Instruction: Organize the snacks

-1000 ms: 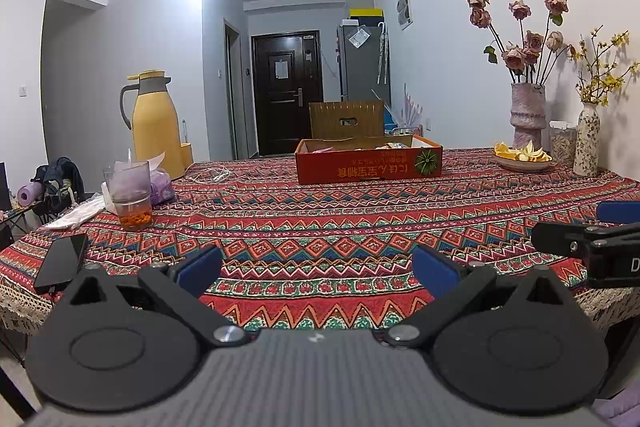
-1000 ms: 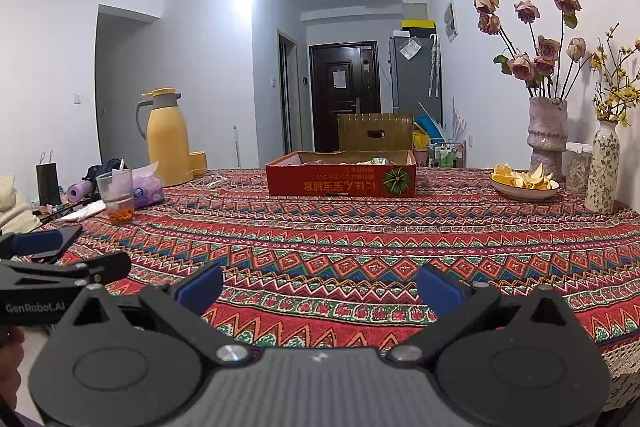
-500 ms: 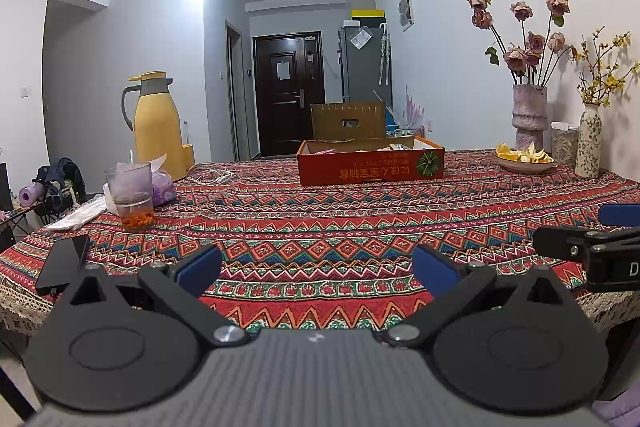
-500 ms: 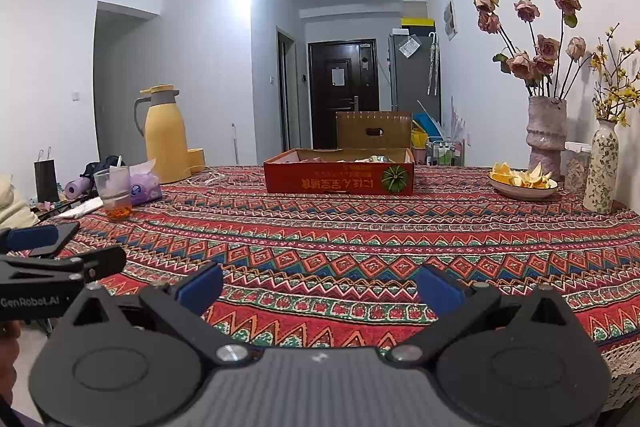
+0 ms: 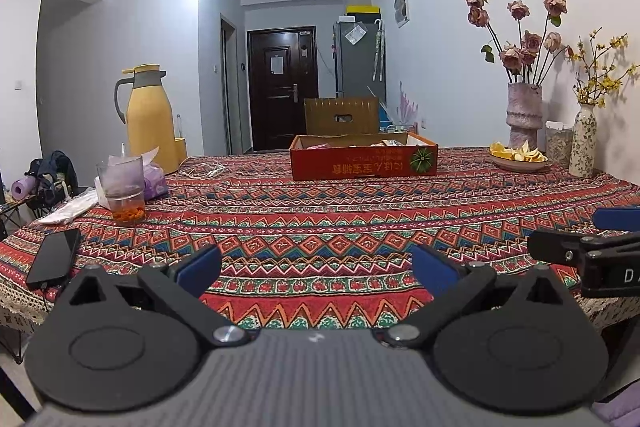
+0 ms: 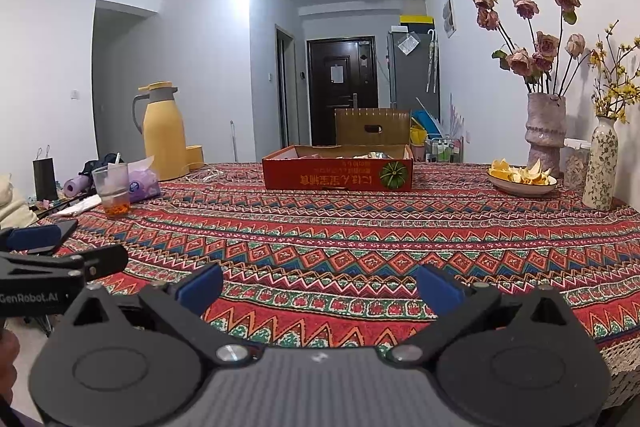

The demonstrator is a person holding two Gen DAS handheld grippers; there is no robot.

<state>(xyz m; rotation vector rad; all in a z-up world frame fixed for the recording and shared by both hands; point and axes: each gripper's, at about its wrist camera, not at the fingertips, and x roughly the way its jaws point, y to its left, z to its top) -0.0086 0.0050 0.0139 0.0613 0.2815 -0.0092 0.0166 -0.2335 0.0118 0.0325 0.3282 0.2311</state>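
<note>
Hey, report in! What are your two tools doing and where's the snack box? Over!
Left tool open, empty. Right tool open, empty. Red snack box far across table, untouched. Nothing in the way, only patterned tablecloth.

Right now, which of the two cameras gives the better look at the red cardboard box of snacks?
The right wrist view: the red box sits nearer the frame's middle, with more of its open top and side wall visible. The left wrist view shows the same box mostly front-on, with less of the packets inside.

A patterned tablecloth [image 5: 320, 227] covers the table, bearing a red box [image 5: 363, 161], thermos [image 5: 150, 125], glass [image 5: 122, 189], phone [image 5: 54, 259].
</note>
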